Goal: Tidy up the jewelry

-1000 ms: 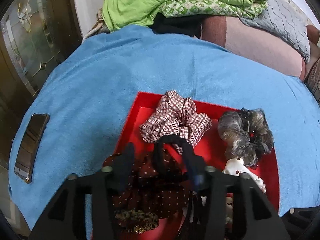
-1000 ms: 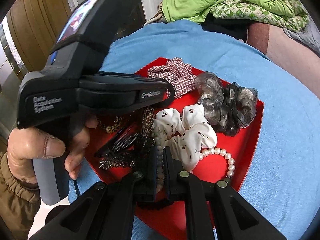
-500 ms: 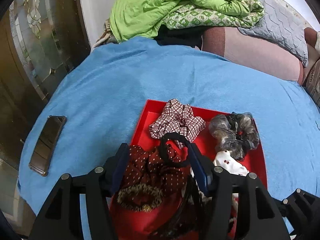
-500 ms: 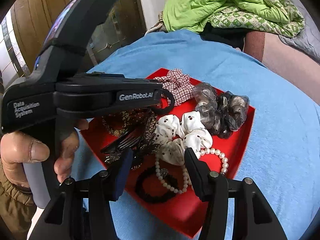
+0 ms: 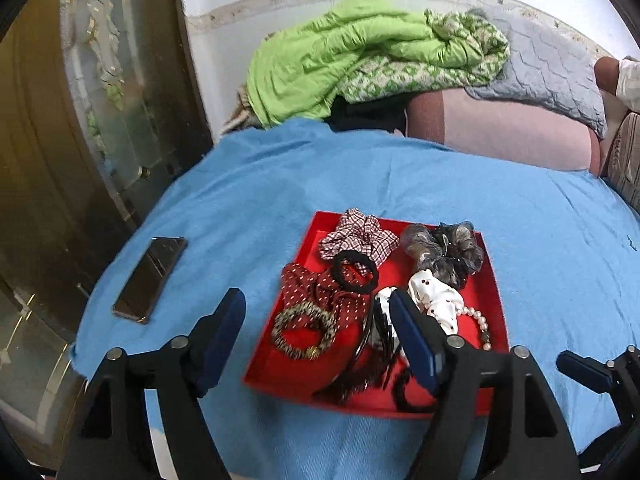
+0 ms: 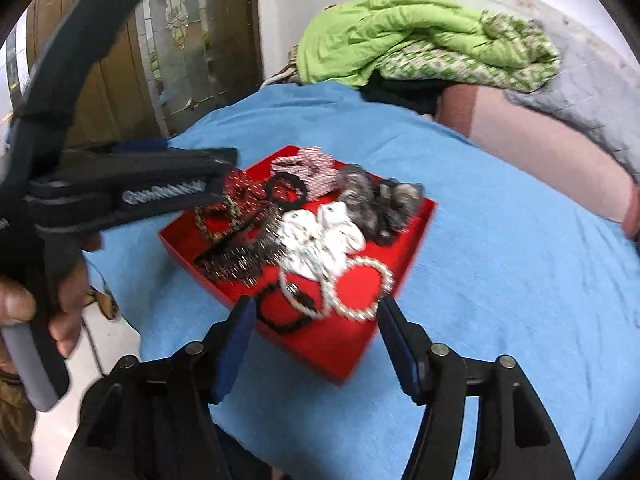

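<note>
Above shallow red square tray (image 5: 494,300) on blue terry cloth (image 5: 248,200): left gripper (image 5: 318,312) & right gripper (image 6: 314,320) both hovered, jaws spread, nothing held. Risk: black elastic hair tie (image 5: 355,271) lay atop red polka-dot scrunchie (image 5: 320,288); a pinch likely to snag both, esp. w/ white pearl bracelet (image 6: 362,290) tangled nearby.

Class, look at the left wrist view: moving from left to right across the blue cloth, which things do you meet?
Phone → leopard-print hair tie → black hair tie → grey sheer scrunchie → pearl bracelet.

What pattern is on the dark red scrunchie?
Small white polka dots on the dark red scrunchie; clearest in the left wrist view.
</note>
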The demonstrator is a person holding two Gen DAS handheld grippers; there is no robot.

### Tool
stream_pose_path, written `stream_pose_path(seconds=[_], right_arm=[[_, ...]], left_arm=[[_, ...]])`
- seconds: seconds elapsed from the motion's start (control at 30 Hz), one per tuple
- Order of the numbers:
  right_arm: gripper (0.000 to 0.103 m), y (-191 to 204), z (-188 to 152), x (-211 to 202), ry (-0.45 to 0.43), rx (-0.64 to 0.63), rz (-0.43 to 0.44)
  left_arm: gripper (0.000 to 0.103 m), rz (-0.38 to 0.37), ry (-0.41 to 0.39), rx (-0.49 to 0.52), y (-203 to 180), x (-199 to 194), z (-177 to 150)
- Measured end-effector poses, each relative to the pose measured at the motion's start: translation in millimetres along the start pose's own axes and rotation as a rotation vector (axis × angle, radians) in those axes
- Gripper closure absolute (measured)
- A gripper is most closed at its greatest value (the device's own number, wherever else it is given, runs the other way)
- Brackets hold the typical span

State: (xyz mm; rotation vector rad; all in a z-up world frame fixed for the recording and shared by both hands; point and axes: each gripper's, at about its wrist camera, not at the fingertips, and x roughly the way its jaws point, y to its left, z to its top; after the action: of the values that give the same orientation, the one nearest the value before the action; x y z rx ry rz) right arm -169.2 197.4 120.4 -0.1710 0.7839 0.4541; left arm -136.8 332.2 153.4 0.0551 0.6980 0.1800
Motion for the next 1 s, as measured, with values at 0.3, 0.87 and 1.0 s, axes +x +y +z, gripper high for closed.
stream_pose_path(seconds=[0.3, 0.87, 1.0], right_arm=[[0.028, 14.8, -30.9, -33.0, -0.067, -0.007, -0.108], [0.009, 23.1, -59.8, -93.6, -0.248, 0.038, -0.31], [0.008, 23.4, -62.7, -105.0, -0.288, 0.052, -0.331]], left_arm=[[0.017, 0.015, -0.11, -0.078, 6.7, -55.2, -28.7], [0.005, 0.002, -0.265, -0.106, 17.8, -132.6, -73.2], [0.004, -0.01, -0.264, -0.114, 17.1, -139.6, -82.2]])
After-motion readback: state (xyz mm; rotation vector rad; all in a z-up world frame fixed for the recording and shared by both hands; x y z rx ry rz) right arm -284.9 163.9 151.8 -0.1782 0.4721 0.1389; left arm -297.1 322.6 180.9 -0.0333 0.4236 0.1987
